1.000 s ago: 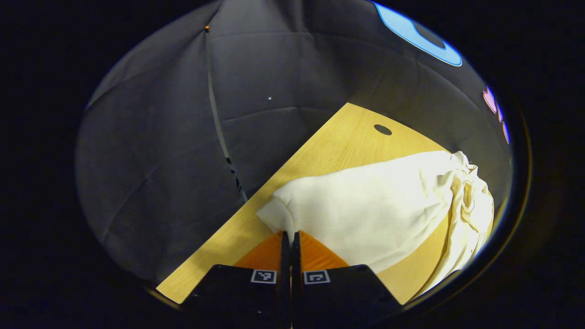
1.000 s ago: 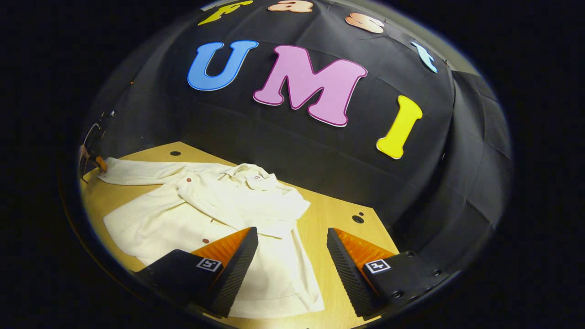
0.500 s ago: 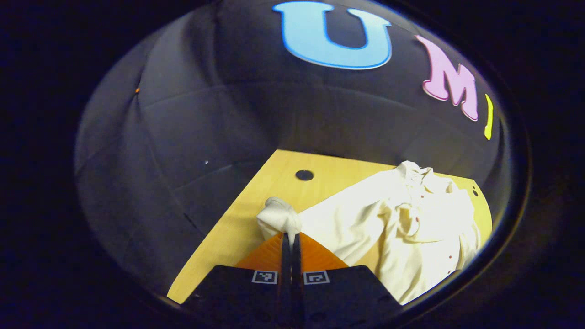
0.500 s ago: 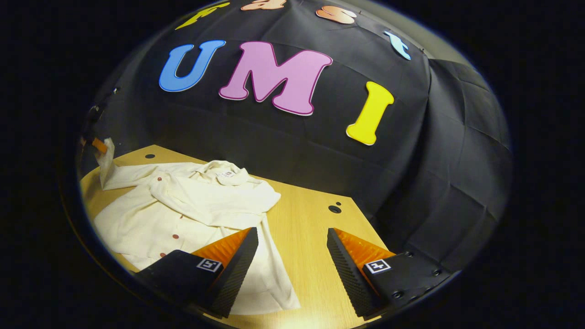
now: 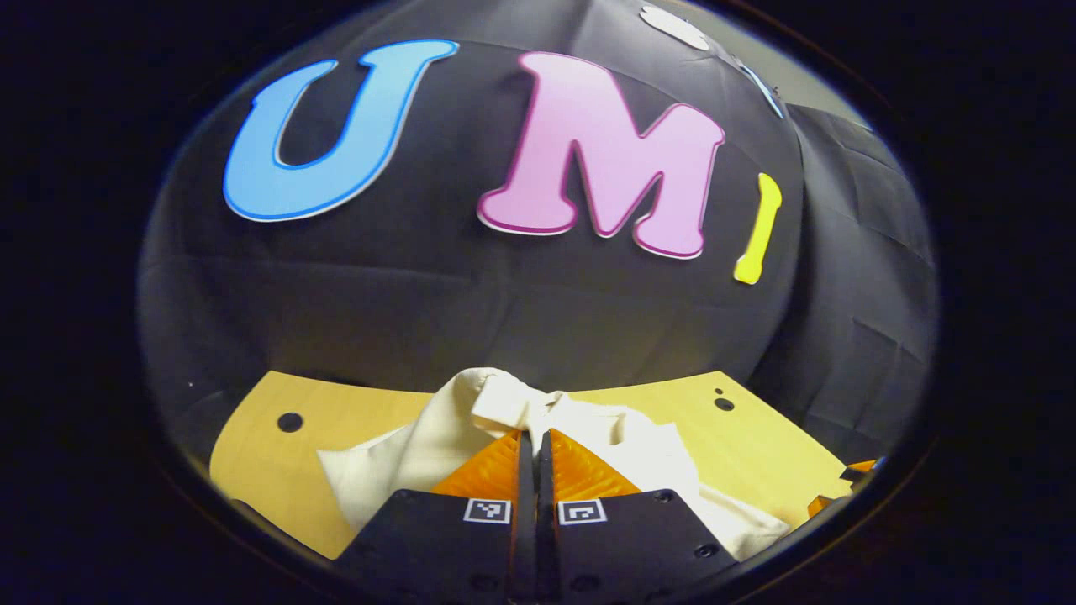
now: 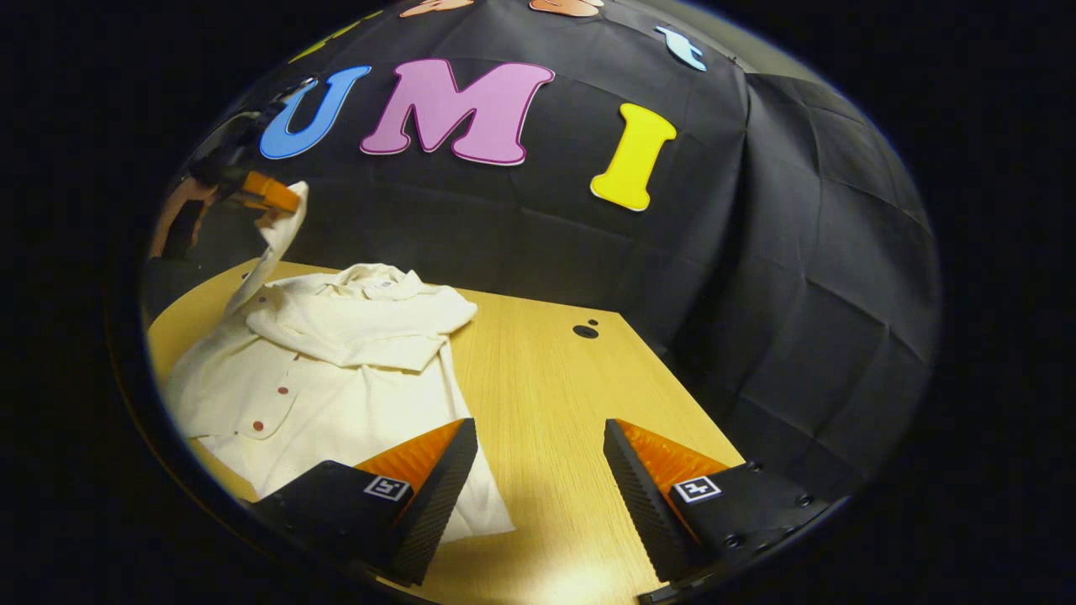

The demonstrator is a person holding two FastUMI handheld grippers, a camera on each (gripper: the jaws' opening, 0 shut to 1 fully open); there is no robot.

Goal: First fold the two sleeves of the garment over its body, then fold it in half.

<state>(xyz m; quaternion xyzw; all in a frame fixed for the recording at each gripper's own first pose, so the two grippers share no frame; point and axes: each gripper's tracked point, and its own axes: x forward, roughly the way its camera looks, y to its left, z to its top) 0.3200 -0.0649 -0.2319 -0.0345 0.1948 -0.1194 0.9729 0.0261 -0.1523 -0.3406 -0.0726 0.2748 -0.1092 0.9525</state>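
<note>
Left gripper (image 5: 530, 437): jaws pressed together on the cuff (image 5: 502, 402) of one sleeve, cloth bunched at the tips; in the right gripper view it (image 6: 267, 192) holds that sleeve (image 6: 267, 252) lifted off the desk at 10 o'clock.
Right gripper (image 6: 538, 470): jaws wide apart, holding nothing, above bare wood.
Garment (image 6: 336, 370): cream shirt on the desk's left half, collar (image 6: 374, 281) toward 12 o'clock, hem toward 6, long axis along that line; other sleeve lies across the chest.
Desk (image 6: 546, 395): right half bare out to the edge at 3 o'clock; black cloth wall behind.
</note>
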